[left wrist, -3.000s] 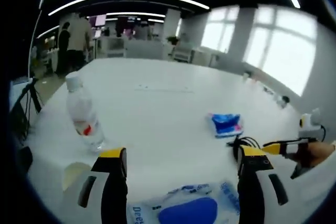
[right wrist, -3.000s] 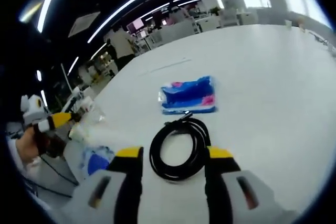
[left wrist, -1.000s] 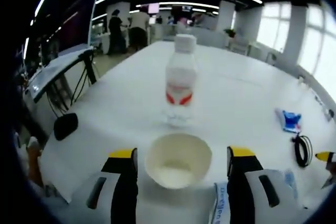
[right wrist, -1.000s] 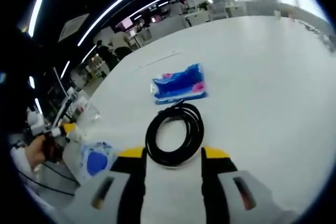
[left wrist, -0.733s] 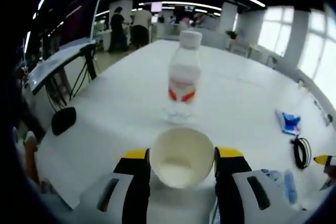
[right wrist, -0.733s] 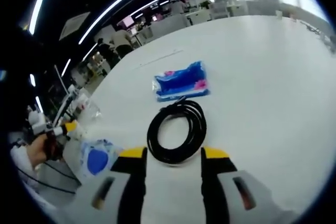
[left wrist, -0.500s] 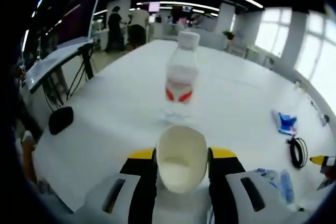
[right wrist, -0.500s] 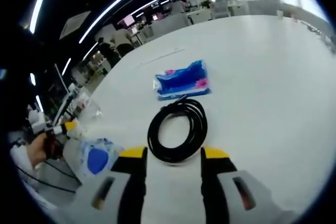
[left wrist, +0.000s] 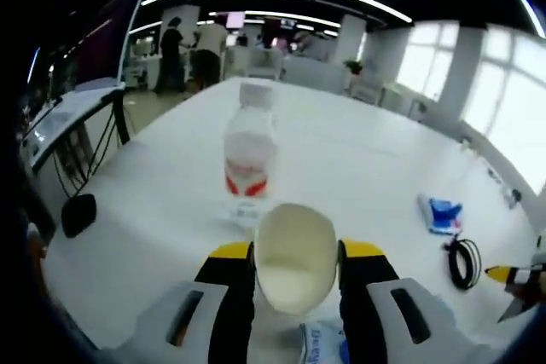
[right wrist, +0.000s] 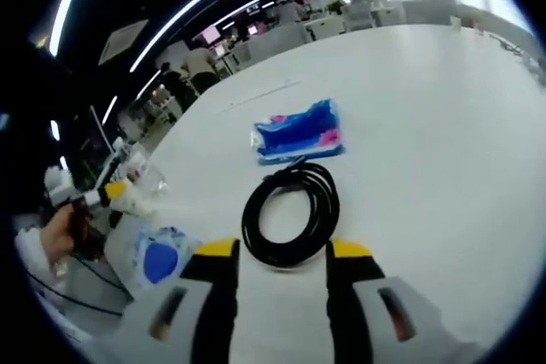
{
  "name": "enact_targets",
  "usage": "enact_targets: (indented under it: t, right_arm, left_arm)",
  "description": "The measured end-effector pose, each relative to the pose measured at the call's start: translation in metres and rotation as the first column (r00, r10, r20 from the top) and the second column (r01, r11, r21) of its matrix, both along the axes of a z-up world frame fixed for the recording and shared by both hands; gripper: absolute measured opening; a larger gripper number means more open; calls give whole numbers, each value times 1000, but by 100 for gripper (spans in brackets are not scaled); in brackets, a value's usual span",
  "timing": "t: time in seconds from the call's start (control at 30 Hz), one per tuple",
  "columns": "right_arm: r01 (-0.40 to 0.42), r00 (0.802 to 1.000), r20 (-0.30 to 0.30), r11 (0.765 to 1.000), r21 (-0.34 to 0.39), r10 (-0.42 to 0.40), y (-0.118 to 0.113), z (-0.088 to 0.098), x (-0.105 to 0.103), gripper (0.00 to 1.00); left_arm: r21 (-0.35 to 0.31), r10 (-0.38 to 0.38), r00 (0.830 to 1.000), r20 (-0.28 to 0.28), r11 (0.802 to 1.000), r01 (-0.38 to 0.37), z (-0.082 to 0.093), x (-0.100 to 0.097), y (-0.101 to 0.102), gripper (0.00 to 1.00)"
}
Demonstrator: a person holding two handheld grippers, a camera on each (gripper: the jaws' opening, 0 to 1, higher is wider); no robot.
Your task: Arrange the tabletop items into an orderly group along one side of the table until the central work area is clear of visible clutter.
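In the left gripper view, the left gripper was clenched on a cream paper cup, its 2 yellow-tipped jaws pressing the cup's sides so that the round rim was squeezed into an oval, long axis running away from the camera. The cup's open mouth faced toward the camera, showing a pale, bare inside. The gripper was held level over the near part of the white table. Just beyond the cup stood a clear water bottle, upright, white cap on top and a red-and-white label band round its middle. Off to the right lay a blue tissue packet and, nearer, a coiled black cable, well apart from the bottle. Below the cup a blue-printed plastic pack lay flat on the table.

In the right gripper view, the right gripper hung released, jaws spread and grasping nothing, just short of the coiled black cable, which lay flat as a loose ring. The blue tissue packet lay just beyond the coil, long axis crosswise. At the left edge a hand held the other gripper, with the plastic pack near it.
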State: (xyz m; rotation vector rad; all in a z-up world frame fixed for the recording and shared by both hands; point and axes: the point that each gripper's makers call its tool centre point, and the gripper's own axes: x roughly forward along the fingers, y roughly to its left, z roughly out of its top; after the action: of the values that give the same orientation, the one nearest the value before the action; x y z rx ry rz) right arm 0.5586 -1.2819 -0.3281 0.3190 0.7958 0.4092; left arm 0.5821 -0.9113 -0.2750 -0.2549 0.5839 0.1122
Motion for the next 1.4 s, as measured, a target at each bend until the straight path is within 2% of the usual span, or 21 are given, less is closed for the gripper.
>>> enact_targets:
  t: [0.33, 0.77, 1.0, 1.1, 1.4]
  right_arm:
    - [14, 1000, -1, 1000, 3, -14, -6, 0, -3, 38]
    - [36, 999, -9, 999, 11, -35, -11, -1, -5, 38]
    - [60, 998, -16, 998, 17, -60, -17, -4, -7, 38]
    - [68, 997, -21, 998, 18, -68, -19, -5, -8, 38]
    - [84, 996, -35, 996, 23, -84, -22, -10, -12, 38]
  left_arm:
    - [37, -71, 997, 14, 997, 71, 11, 39, -10, 34]
    - [55, -85, 996, 11, 995, 84, 17, 76, -15, 34]
    - [58, -85, 996, 0, 995, 85, 18, 90, -20, 34]
    - [83, -87, 996, -28, 993, 89, 14, 92, -18, 34]
    - [63, -42, 996, -78, 997, 47, -1, 93, -12, 36]
